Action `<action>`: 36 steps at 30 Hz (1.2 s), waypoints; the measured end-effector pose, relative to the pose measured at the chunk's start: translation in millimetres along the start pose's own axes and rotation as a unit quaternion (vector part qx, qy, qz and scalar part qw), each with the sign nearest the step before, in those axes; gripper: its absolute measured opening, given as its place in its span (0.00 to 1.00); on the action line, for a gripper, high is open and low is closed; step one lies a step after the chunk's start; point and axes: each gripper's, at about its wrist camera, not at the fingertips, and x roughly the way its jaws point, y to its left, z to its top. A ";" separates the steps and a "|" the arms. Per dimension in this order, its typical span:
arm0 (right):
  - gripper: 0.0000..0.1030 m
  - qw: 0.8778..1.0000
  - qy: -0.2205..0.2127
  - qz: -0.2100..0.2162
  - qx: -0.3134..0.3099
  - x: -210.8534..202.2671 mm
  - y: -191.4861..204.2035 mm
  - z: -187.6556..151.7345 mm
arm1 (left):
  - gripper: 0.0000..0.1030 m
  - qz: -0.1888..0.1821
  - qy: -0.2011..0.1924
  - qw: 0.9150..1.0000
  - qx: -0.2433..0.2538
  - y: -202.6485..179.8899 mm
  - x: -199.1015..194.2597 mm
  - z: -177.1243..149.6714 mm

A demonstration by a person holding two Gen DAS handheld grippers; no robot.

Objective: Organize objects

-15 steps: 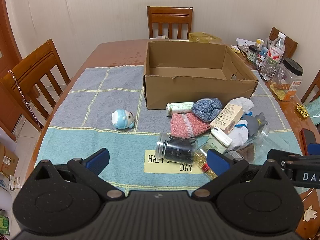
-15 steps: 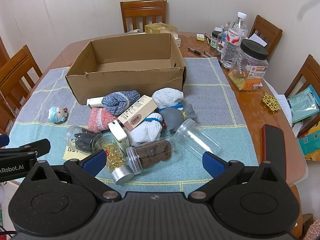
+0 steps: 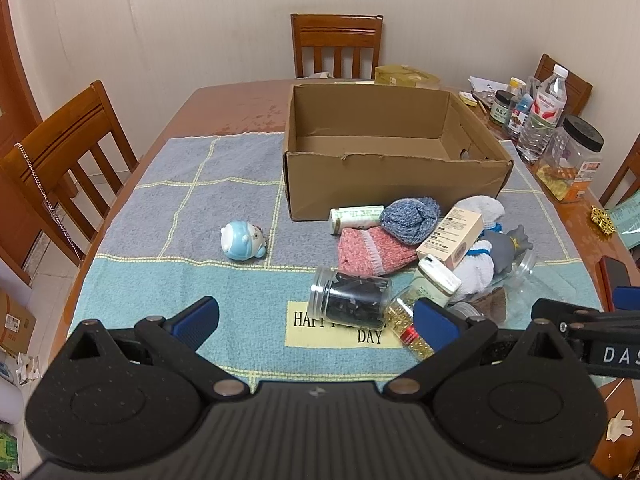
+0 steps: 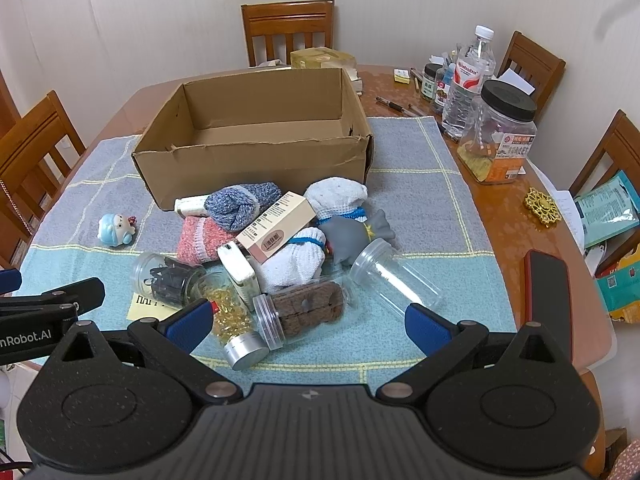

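Right wrist view: right gripper (image 4: 306,322) and left gripper (image 3: 316,324) both gape wide, empty, above the towel's near edge. Just beyond, clear plastic jars (image 4: 394,276), knitted socks (image 4: 240,204) and a tan carton (image 4: 278,226) lie heaped, unsorted. Farther, the brown cardboard box (image 4: 256,168) holds nothing visible; its near floor is hidden.

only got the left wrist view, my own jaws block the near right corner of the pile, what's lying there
Observer: A jar of brown pieces lies on its side, clear lid toward the camera.
Operator: right gripper holding anything
Observer: No. The right gripper has its jaws wide open, gripping nothing.
Operator: what caps the capsule jar
Observer: A silver lid, facing the camera.
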 end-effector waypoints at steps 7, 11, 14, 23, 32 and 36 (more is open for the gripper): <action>1.00 1.000 -0.002 -0.001 0.000 0.0 0.6 0.4 | 0.99 0.015 -0.001 1.000 -0.014 0.1 -1.5 0.2; 1.00 1.000 -0.004 -0.001 0.003 -2.8 0.2 -0.7 | 0.99 0.015 -0.001 1.000 -0.014 0.5 -2.6 0.4; 1.00 1.000 -0.006 -0.002 0.003 -3.9 -0.1 -1.0 | 0.99 0.015 -0.002 1.000 -0.013 -0.6 -3.3 0.0; 1.00 1.000 -0.011 0.003 0.003 -6.4 -2.4 -1.8 | 0.99 0.009 -0.006 1.000 -0.016 -3.5 -5.7 -1.3; 1.00 1.000 -0.026 0.012 0.004 -8.4 -9.4 -2.5 | 0.99 0.008 -0.005 1.000 -0.014 -4.7 -1.5 -1.1; 1.00 0.999 -0.032 0.014 0.004 -6.8 -11.4 -1.8 | 0.99 0.010 -0.005 1.000 -0.007 -5.7 0.4 -1.2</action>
